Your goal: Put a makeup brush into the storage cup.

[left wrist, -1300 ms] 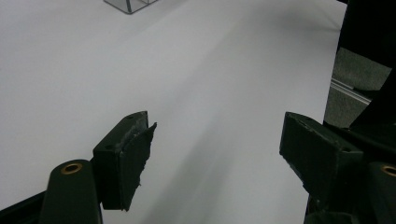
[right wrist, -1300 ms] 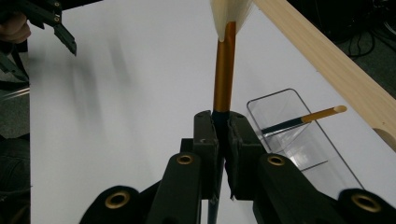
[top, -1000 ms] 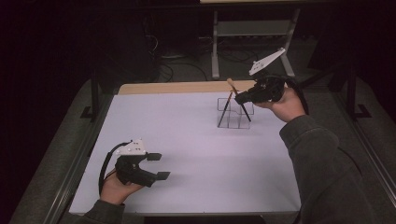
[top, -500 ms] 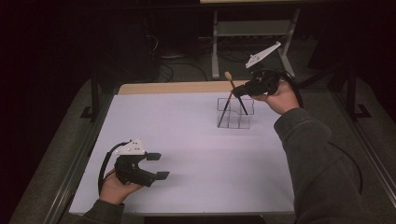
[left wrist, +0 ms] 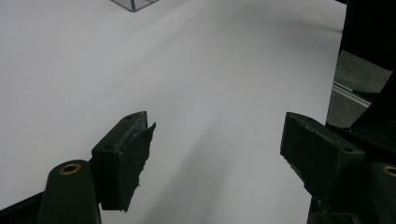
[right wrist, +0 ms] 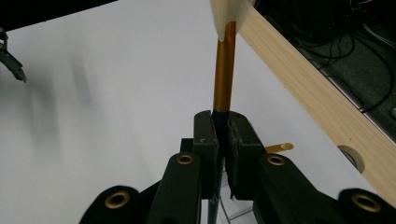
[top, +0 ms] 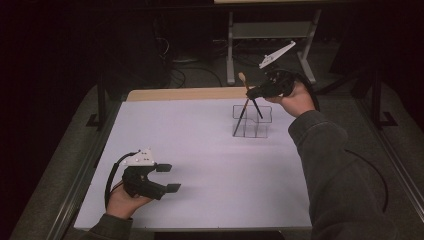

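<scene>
My right gripper (top: pixel 251 93) (right wrist: pixel 222 120) is shut on a brush (top: pixel 245 97) (right wrist: pixel 224 74) with a dark handle, gold ferrule and pale bristles. The brush leans with its bristles up and its lower end down at the left side of a clear compartment holder (top: pixel 256 129). A second dark stick (top: pixel 258 110) leans in the holder, and its pale tip (right wrist: pixel 280 148) pokes out beside my right jaws. My left gripper (top: pixel 170 178) (left wrist: pixel 219 140) rests low over the white table near the front left, open with nothing between its fingers.
The white tabletop (top: pixel 200 150) has a wooden strip (top: pixel 185 94) (right wrist: pixel 303 88) along its far edge. Cables and a metal stand (top: pixel 270 35) lie on the dark floor behind it. A corner of the holder (left wrist: pixel 133 3) lies far ahead of the left jaws.
My right gripper has drifted toward the far edge and slightly left with the brush, tipping it more upright. The left gripper has stayed put.
</scene>
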